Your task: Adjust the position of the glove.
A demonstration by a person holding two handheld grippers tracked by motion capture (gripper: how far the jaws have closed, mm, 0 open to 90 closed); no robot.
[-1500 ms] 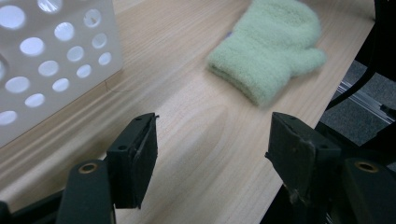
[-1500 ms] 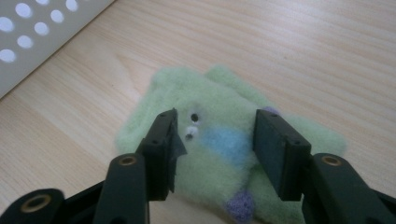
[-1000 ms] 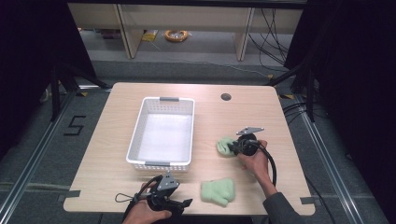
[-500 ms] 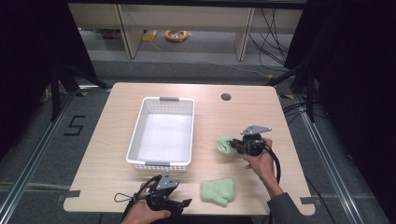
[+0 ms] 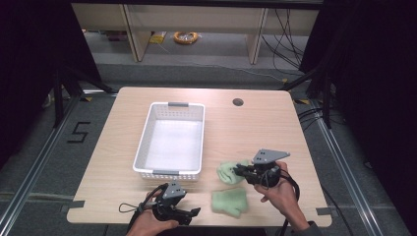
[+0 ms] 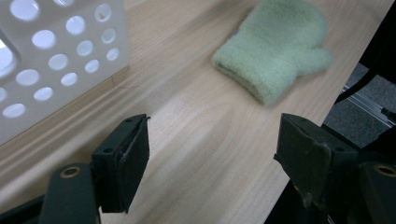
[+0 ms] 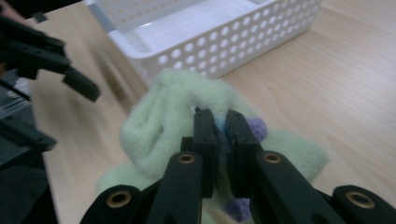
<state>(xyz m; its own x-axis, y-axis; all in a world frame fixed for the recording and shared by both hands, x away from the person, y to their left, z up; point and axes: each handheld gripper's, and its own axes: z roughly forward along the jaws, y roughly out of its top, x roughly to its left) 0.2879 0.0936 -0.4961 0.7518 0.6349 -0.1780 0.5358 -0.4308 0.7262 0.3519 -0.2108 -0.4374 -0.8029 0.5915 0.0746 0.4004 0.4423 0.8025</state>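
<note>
Two pale green mittens are on the wooden table. My right gripper [image 5: 238, 170] is shut on the first mitten [image 5: 228, 172], just right of the white basket's near corner. In the right gripper view the jaws [image 7: 219, 116] pinch the bunched fleece of this mitten [image 7: 159, 126], which has purple dots. The second mitten [image 5: 230, 201] lies flat near the front edge. My left gripper [image 5: 194, 212] is open just left of it. In the left gripper view its jaws [image 6: 215, 154] stand wide over bare wood, with that mitten [image 6: 275, 46] ahead.
The white perforated basket [image 5: 172, 140] sits mid-table with nothing inside, and its wall [image 6: 56, 60] is close to the left gripper. A round cable hole [image 5: 238, 102] is at the back right. The table's front edge lies just beyond the flat mitten.
My right gripper has moved toward the table's front edge with the mitten pinched and bunched up in its jaws. The left gripper and the flat mitten have stayed put.
</note>
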